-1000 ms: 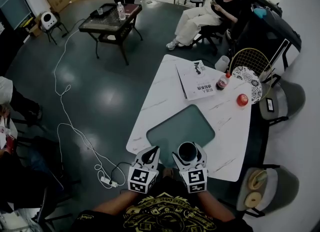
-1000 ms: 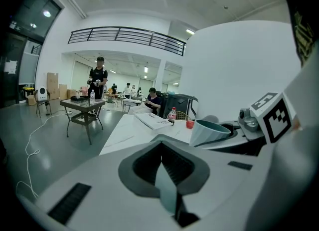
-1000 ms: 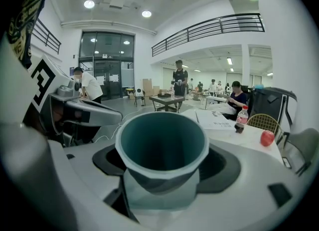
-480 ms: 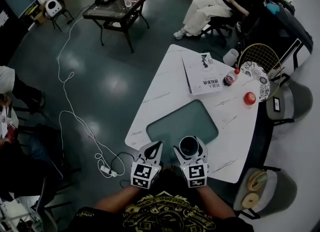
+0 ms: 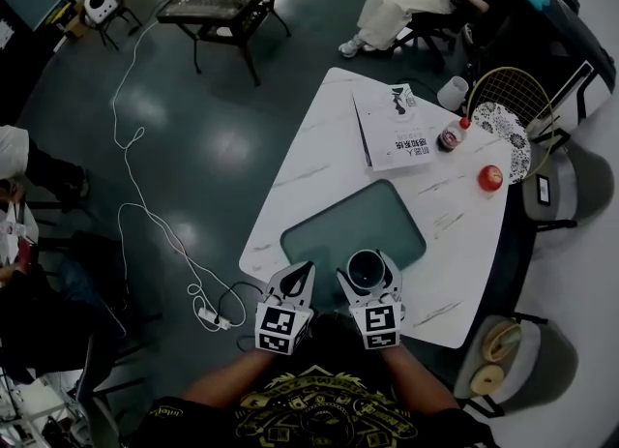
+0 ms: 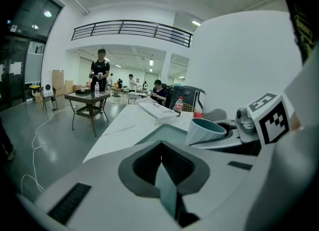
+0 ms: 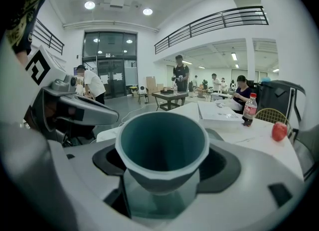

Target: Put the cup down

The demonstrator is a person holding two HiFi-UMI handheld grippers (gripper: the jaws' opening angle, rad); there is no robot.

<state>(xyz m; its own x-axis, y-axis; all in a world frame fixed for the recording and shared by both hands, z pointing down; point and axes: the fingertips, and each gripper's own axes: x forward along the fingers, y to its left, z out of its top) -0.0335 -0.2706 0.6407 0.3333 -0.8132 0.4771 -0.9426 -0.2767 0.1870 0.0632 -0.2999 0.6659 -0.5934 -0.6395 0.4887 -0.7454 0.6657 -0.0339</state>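
Note:
A cup [image 5: 365, 270], pale outside and teal inside, stands upright between the jaws of my right gripper [image 5: 367, 263], which is shut on its lower wall. In the right gripper view the cup [image 7: 162, 145] fills the middle and its base is hidden by the jaws. It hangs over the near edge of a green mat [image 5: 334, 228] on the white table [image 5: 309, 170]. My left gripper [image 5: 304, 269] sits just to the left of it, with its jaws shut to a point and nothing in them. From the left gripper view the cup [image 6: 204, 131] shows at the right.
Farther along the table lie a white book [image 5: 395, 127], a small bottle [image 5: 450, 135] and a red apple [image 5: 490, 177]. Chairs [image 5: 566, 185] stand along the right side. A white cable [image 5: 145, 224] and power strip [image 5: 215, 317] lie on the floor at left. A person [image 5: 406, 1] sits beyond the table.
Both grippers have sunk a little together toward the table's near end, the cup still held in the right one. The head view has swung slightly.

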